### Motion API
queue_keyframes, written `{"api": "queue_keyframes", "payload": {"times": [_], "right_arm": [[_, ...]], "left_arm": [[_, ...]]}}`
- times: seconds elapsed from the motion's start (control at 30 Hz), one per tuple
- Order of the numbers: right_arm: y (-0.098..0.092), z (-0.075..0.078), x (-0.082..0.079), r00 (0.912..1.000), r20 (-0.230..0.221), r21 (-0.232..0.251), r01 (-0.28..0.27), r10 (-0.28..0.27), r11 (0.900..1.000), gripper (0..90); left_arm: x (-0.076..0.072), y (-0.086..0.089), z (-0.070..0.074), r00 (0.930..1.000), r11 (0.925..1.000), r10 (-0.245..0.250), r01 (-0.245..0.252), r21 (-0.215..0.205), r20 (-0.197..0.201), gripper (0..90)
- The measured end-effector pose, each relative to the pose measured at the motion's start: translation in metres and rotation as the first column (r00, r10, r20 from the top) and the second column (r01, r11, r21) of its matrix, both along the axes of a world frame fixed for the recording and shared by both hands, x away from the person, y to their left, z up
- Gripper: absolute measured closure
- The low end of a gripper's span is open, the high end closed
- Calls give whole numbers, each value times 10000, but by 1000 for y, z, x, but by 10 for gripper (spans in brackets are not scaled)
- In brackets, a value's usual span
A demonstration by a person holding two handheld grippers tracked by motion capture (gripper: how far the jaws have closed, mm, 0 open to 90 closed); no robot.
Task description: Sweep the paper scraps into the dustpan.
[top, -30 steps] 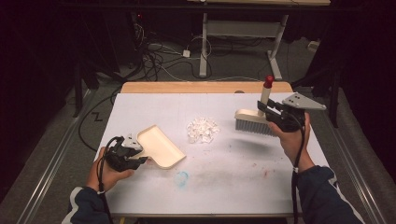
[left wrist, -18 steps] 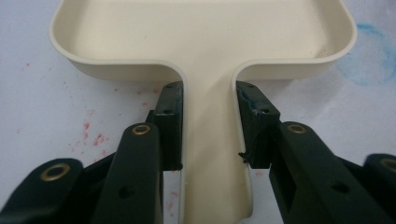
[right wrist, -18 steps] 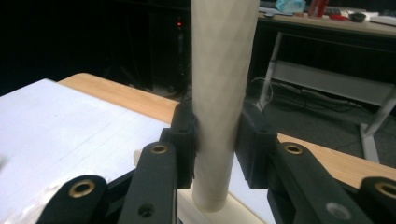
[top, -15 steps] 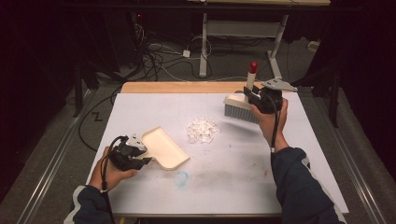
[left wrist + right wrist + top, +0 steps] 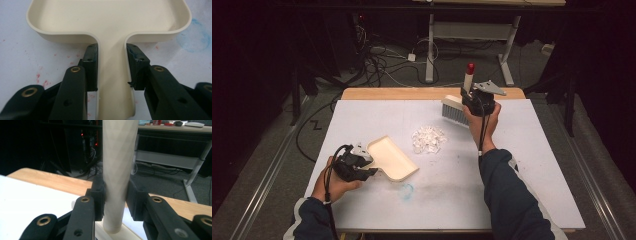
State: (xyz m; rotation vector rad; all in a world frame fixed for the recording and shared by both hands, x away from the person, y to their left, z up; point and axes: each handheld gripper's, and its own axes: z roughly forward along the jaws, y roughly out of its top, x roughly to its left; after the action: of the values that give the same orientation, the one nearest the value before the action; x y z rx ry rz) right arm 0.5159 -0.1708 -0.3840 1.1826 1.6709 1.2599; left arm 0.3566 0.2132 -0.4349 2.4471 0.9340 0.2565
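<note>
**Brush poised behind the scraps**

Left tongs [image 5: 371, 167] clamp the dustpan [image 5: 393, 158] handle near the worktop's [image 5: 522, 190] left edge; right tongs [image 5: 468, 98] clamp the brush [image 5: 455, 109] near the far edge. Plastic scraps [image 5: 429, 139] lie mid-worktop between them. Next, I judge: sweep them panward.

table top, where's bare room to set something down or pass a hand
Free: the right part of the table, beyond the right sleeve; the near strip in front of the dustpan; the far left corner. Crowded: the middle, where the pile of clear bits lies between dustpan and brush.
</note>
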Motion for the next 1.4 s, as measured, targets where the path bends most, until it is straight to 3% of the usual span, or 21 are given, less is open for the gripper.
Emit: {"api": "queue_keyframes", "payload": {"times": [0.17, 0.3, 0.5, 0.73, 1.03, 1.17, 1.4], "right_arm": [[18, -8, 1, 9997, 97, -192, 225, -223, 9996, 716], [24, -13, -1, 9998, 84, -84, 201, -200, 9998, 716], [36, -18, -8, 9989, -130, 26, -443, 444, 9990, 716], [49, -19, -23, 9938, -164, -143, -1107, 1104, 9938, 715], [58, -19, -35, 9892, -220, -31, -1447, 1446, 9895, 715], [62, -21, -42, 9882, -228, -134, -1519, 1516, 9883, 713], [61, -21, -42, 9874, -222, -32, -1568, 1567, 9876, 713]], "left_arm": [[2, -3, -2, 9999, 10000, 4, -5, -63, -134, 634], [5, -4, -4, 9992, 9999, 50, -54, -101, -409, 634], [8, -6, -5, 9973, 9997, 199, -206, -98, -712, 634], [11, -11, -4, 9976, 9998, 151, -144, 101, -680, 634], [16, -19, -1, 9942, 9992, 389, -373, 169, -1004, 634], [18, -23, 0, 9942, 9992, 257, -222, 346, -1043, 634], [19, -32, 2, 9944, 9980, 198, -133, 626, -1040, 634]]}}
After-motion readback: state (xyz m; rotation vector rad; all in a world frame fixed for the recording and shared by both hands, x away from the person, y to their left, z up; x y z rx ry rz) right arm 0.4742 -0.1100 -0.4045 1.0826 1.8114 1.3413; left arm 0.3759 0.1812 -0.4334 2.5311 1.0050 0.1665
